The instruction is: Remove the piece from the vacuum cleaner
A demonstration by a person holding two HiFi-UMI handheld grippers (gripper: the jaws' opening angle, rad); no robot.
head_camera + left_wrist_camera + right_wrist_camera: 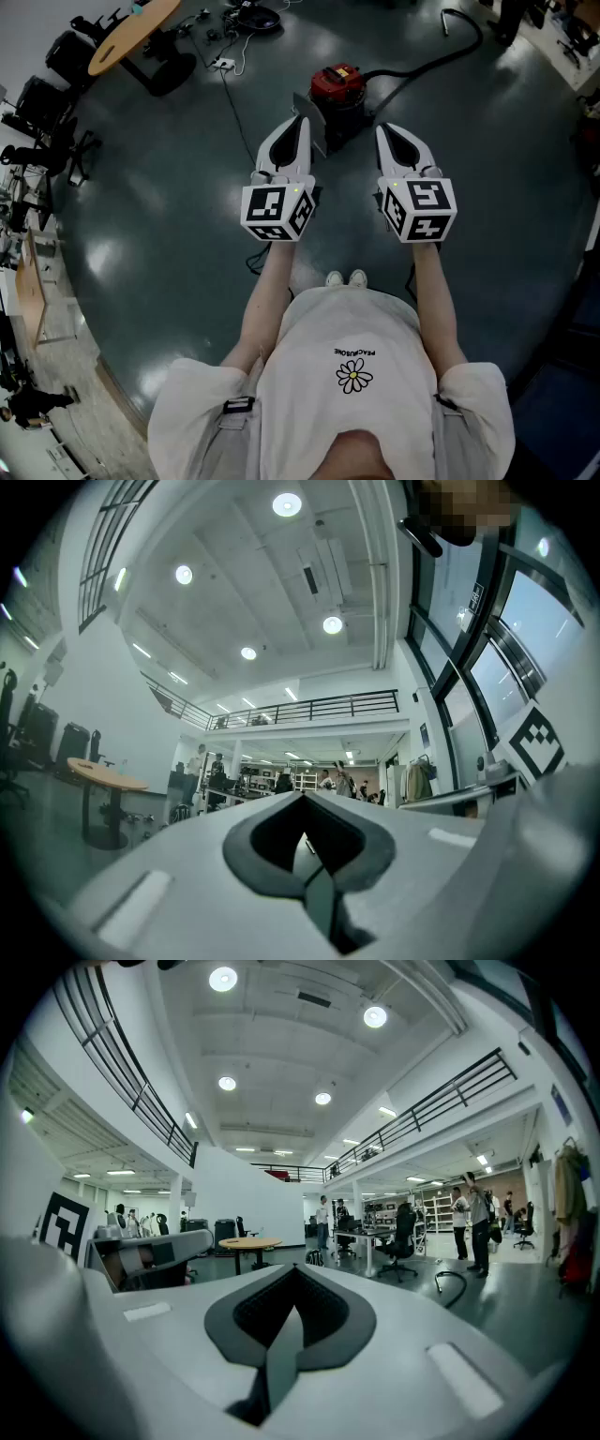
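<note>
**Removal not begun: both grippers closed and empty**

The person is holding the left gripper [301, 122] and the right gripper [387, 129] out in front, each with its jaws pressed together on nothing. The vacuum cleaner [339, 86] is sitting untouched on the dark floor [187, 234] just beyond their tips. It is a squat red canister, and its black hose [427, 58] is trailing off to the right. Reaching, gripping and pulling the piece off all appear to be waiting.

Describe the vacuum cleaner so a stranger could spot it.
On the wide dark floor, look near the middle, right of the wooden table. The vacuum cleaner stands there: squat, the only red thing, with a black hose curving away.
</note>
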